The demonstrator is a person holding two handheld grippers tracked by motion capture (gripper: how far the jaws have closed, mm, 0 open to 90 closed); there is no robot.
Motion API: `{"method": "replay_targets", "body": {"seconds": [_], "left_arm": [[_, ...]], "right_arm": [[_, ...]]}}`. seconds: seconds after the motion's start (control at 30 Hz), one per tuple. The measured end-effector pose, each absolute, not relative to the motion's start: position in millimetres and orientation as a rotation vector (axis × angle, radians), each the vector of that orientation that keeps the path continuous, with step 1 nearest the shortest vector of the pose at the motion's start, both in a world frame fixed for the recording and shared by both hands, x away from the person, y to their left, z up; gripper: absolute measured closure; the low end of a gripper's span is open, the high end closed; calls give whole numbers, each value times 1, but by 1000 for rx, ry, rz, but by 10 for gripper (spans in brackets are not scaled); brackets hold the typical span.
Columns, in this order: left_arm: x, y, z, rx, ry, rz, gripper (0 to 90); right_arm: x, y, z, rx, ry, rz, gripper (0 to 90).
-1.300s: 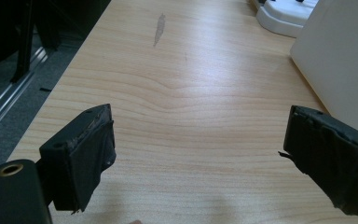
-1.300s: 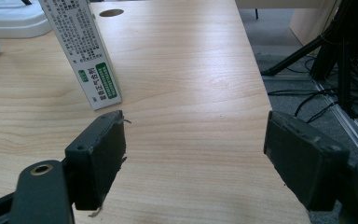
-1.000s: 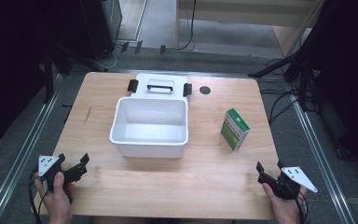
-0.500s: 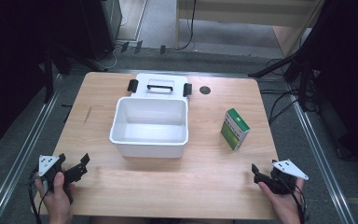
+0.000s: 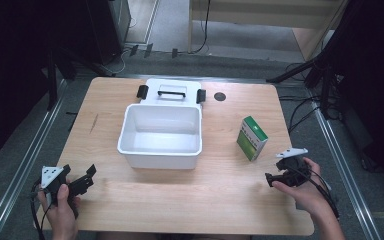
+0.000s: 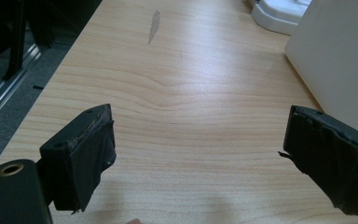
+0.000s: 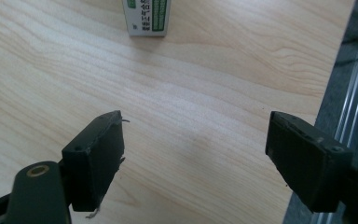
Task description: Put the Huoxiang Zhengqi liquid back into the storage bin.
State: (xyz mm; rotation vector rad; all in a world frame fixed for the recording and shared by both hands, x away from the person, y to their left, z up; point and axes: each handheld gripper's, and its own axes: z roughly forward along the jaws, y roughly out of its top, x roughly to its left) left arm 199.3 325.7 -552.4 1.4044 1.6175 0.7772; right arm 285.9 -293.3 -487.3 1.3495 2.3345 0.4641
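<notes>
The wooden table (image 5: pixel 220 200) carries the same layout as a second ago: the white bin (image 5: pixel 161 135) sits at its middle with the white lid (image 5: pixel 170 91) touching its far wall, and neither has shifted. The green and white box (image 5: pixel 252 138) also stands where it stood, upright on the right half of the table, near the bin but apart from it. What differs is the right gripper (image 5: pixel 271 179): it has come up off the near right corner and inward, toward the box, so it now hangs over the table just short of the box, with bare wood between them. Its jaws stand spread with nothing between them, as the right gripper view confirms, where the box (image 7: pixel 147 17) lies straight ahead beyond the two open pads and is cut off by the top edge, so only its lower printed end shows and the print is too small to read. The left gripper (image 5: pixel 86 177) keeps its place at the near left corner, well apart from the box, jaws likewise spread and empty; in the left gripper view the bin's wall (image 6: pixel 340 60) runs along the right side, cut by the frame. The small dark round spot (image 5: pixel 220 96) beyond the lid is too small to make out.
</notes>
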Motion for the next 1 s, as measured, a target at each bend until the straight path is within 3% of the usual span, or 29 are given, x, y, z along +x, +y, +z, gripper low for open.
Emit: {"method": "replay_targets", "body": {"seconds": [0.53,1.0], "left_arm": [[200,326,-552,1403,1621,773,95],[200,326,-552,1404,1623,766,95]], "right_arm": [[345,-254,-430,1404,2642,109,132],[385,-222,-407,1458,2633,63,152]]}}
